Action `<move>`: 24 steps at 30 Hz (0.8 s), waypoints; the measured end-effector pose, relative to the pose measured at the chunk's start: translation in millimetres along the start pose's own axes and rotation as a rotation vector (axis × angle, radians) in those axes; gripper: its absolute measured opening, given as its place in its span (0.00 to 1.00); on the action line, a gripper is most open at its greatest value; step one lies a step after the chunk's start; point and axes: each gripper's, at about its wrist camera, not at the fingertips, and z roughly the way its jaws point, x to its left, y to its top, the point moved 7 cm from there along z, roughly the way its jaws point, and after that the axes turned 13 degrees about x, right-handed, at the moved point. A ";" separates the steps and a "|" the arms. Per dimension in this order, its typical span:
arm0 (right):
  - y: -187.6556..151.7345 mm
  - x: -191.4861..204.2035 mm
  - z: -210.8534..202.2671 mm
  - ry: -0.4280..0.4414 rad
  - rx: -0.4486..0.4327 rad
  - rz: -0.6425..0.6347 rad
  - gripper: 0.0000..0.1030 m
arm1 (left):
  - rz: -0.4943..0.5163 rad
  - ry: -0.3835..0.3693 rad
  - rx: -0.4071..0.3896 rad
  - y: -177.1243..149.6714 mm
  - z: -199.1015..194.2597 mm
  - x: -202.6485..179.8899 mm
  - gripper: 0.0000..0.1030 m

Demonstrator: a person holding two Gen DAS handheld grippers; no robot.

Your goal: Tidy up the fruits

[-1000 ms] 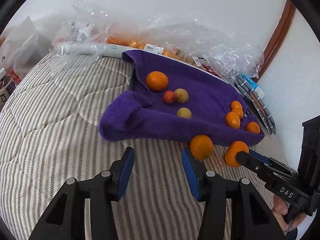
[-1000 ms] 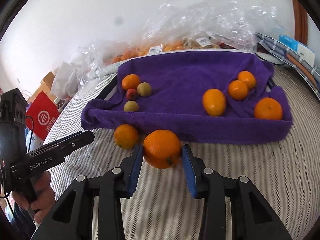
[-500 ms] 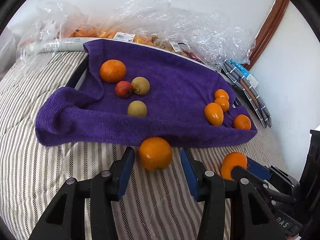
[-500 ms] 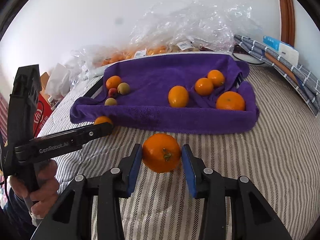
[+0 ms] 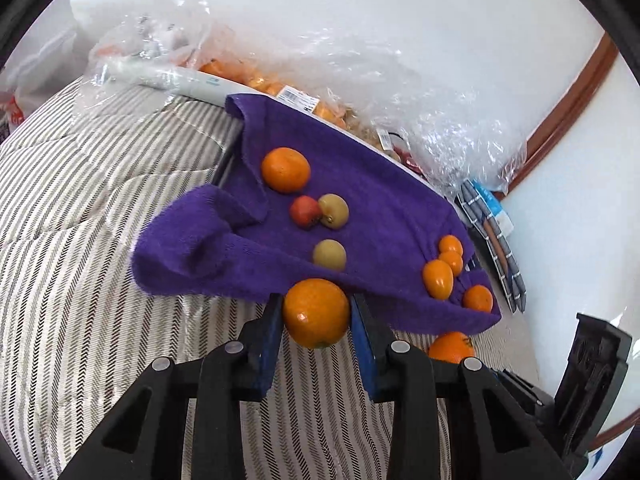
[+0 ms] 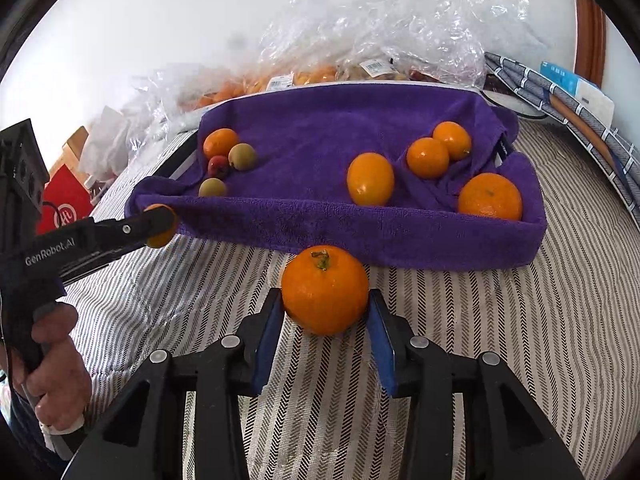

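Purple terry towel (image 5: 372, 216) lies spread over a striped bedcover (image 5: 80, 240), and in the left wrist view the left tongs (image 5: 316, 312) are closed on an orange (image 5: 316, 312) just at the towel's near edge, both blue pads pressed to its sides. On the towel sit a larger orange (image 5: 285, 169), a small red fruit (image 5: 305, 212) touching a yellow-green fruit (image 5: 334, 210), and another yellow-green fruit (image 5: 329, 254) nearer the edge. Four small oranges (image 5: 438, 279) cluster at the towel's right end. Crinkled plastic bags (image 5: 400, 92) with more fruit lie behind. A second orange (image 5: 450, 346) shows low on the right, partly hidden by the left tongs' own frame.

In the right wrist view the right tongs (image 6: 326, 312) bracket a stemmed orange (image 6: 325, 289) resting on the bedcover (image 6: 500, 340) just short of the towel (image 6: 340, 128); the left pad touches it, while the right pad seems to stand a hair off, so the grip looks loose at best. The left tongs (image 6: 160, 224) reach in from the left, their orange (image 6: 164, 226) half hidden behind the black finger, held by a hand (image 6: 52, 364). A red bag (image 6: 64, 204) stands beyond the bed.
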 end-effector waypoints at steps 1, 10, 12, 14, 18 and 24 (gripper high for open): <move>-0.7 -0.1 -1.4 -0.004 -0.005 -0.001 0.40 | -0.005 -0.001 -0.006 0.8 -1.1 1.2 0.31; -3.9 -16.4 -38.9 -0.014 -0.077 0.040 0.39 | 0.029 0.031 -0.050 2.3 -15.0 -3.1 0.31; -0.2 -23.6 -52.6 -0.024 -0.107 0.054 0.40 | 0.034 0.027 -0.045 4.1 -17.8 -3.5 0.31; 5.4 -30.7 -65.3 -0.035 -0.138 0.069 0.40 | 0.036 0.025 -0.053 7.7 -23.4 -3.6 0.31; 21.5 -43.2 -81.6 -0.059 -0.184 0.085 0.40 | 0.061 0.052 -0.091 21.4 -35.5 -8.3 0.31; 50.7 -57.1 -86.7 -0.079 -0.223 0.090 0.40 | 0.079 0.092 -0.130 51.3 -38.2 -9.8 0.31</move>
